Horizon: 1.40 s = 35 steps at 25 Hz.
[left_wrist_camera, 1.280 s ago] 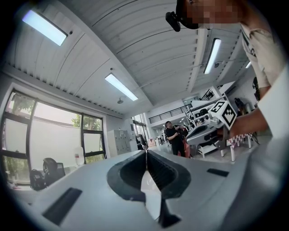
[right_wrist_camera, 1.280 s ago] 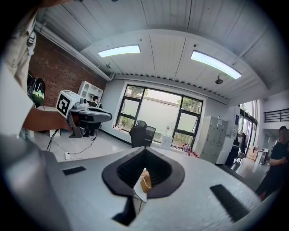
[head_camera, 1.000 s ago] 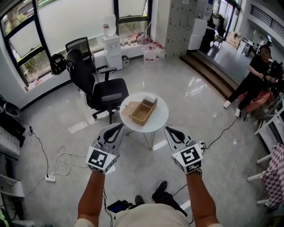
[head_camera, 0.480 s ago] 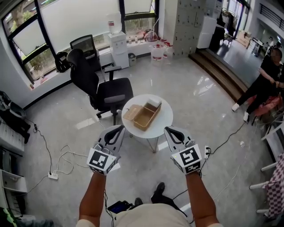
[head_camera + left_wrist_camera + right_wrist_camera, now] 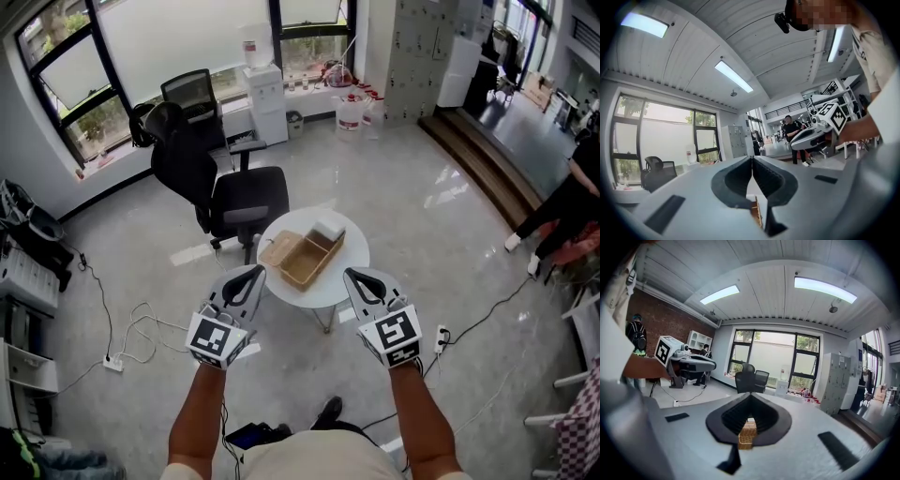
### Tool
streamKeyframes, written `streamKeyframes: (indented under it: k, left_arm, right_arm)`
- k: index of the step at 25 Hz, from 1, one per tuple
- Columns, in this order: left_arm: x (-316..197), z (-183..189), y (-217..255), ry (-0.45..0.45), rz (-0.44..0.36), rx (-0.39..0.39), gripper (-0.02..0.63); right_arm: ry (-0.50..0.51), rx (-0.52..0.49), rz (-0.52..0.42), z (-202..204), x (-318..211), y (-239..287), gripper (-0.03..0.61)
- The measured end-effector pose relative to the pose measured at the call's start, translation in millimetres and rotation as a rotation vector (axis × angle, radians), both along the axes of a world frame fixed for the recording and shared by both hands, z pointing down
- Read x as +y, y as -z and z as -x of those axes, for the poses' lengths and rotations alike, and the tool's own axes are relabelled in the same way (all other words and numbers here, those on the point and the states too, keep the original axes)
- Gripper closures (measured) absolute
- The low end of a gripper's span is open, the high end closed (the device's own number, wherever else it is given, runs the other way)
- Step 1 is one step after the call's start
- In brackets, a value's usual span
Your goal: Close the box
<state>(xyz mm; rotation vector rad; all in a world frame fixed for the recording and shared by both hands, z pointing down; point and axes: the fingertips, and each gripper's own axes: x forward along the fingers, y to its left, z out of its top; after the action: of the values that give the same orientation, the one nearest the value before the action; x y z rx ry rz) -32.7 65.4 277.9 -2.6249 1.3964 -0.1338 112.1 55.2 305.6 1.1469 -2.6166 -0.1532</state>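
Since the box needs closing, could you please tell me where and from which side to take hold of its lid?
Probably the free long edge of the lid, coming from the left: it lies open and flat beside the box, apparently hinged along their shared edge.

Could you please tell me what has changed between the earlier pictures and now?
The person has walked toward the round table, so it and the open box sit nearer both grippers. The left gripper and right gripper stay shut and empty; the box stays open.

Open floor (image 5: 309, 370) before the round table (image 5: 349, 270), open air over the box (image 5: 305, 260) — a black office chair (image 5: 225, 192) crowds behind.
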Motion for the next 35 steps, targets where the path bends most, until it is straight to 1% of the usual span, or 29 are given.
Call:
streamKeyframes:
  k: [8, 13, 18, 24, 29, 35]
  left_arm:
    - [-34, -20, -5, 0.032, 0.001, -0.007, 0.6]
    - [-57, -19, -1, 0.044, 0.021, -0.015, 0.6]
    - [-91, 1, -12, 0.031, 0.017, -0.021, 0.6]
    - [-143, 32, -16, -0.009, -0.015, 0.015, 0.6]
    - [-179, 48, -19, -0.059, 0.002, 0.018, 0.6]
    - [-207, 68, -29, -0.103, 0.024, 0.037, 0.6]
  right_arm:
    - [0.032, -0.021, 0.004, -18, -38, -3, 0.586]
    - [0.032, -0.034, 0.012, -15, -60, -3, 0.586]
    - [0.007, -0.029, 0.016, 0, -90, -7, 0.585]
    - [-0.045, -0.001, 0.015, 23, -123, -7, 0.586]
    - [-0.092, 0.013, 0.015, 42, -156, -8, 0.586]
    - [-0.134, 0.013, 0.009, 61, -181, -14, 0.585]
